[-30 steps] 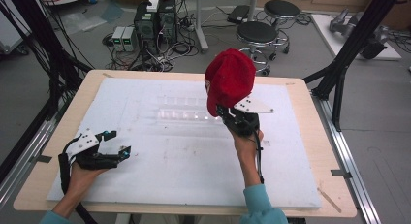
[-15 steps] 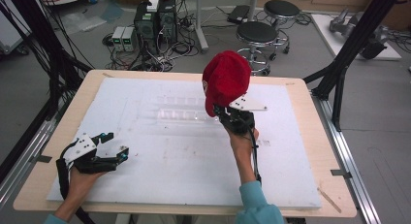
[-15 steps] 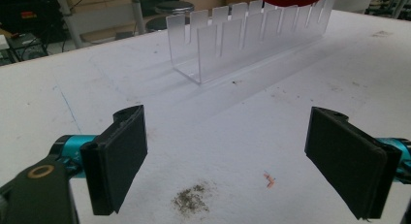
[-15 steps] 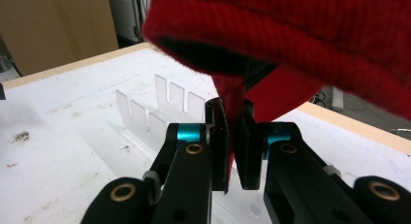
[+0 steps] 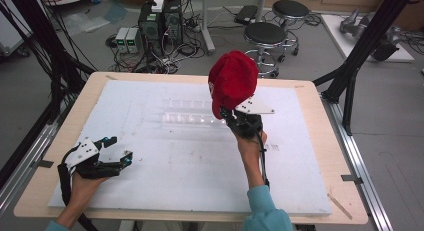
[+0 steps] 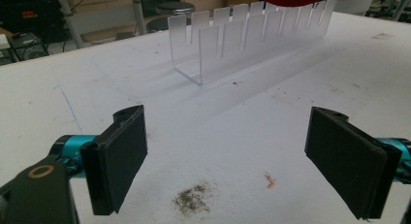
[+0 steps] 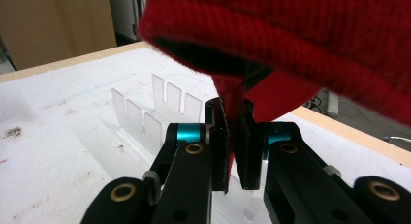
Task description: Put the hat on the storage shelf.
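A red knitted cap (image 5: 232, 86) hangs in the air above the white table mat, over the right end of a clear slotted acrylic rack (image 5: 187, 112). My right gripper (image 5: 231, 114) is shut on the cap's brim; in the right gripper view the red fabric (image 7: 300, 49) is pinched between the two pads (image 7: 234, 151), with the rack (image 7: 157, 115) just behind. My left gripper (image 5: 116, 148) rests low at the front left of the mat, open and holding nothing. Its pads (image 6: 121, 156) stand wide apart, facing the rack (image 6: 247, 40) across bare mat.
The white foam mat (image 5: 150, 171) covers a wooden table (image 5: 320, 111). A small dirt patch (image 6: 191, 200) and a red scrap (image 6: 269, 179) lie in front of the left gripper. Beyond the table stand stools (image 5: 265, 38), computer boxes (image 5: 160, 21) and black frame struts (image 5: 360, 46).
The right gripper with the cap has shifted slightly left and away across the rack. The left gripper stays put.
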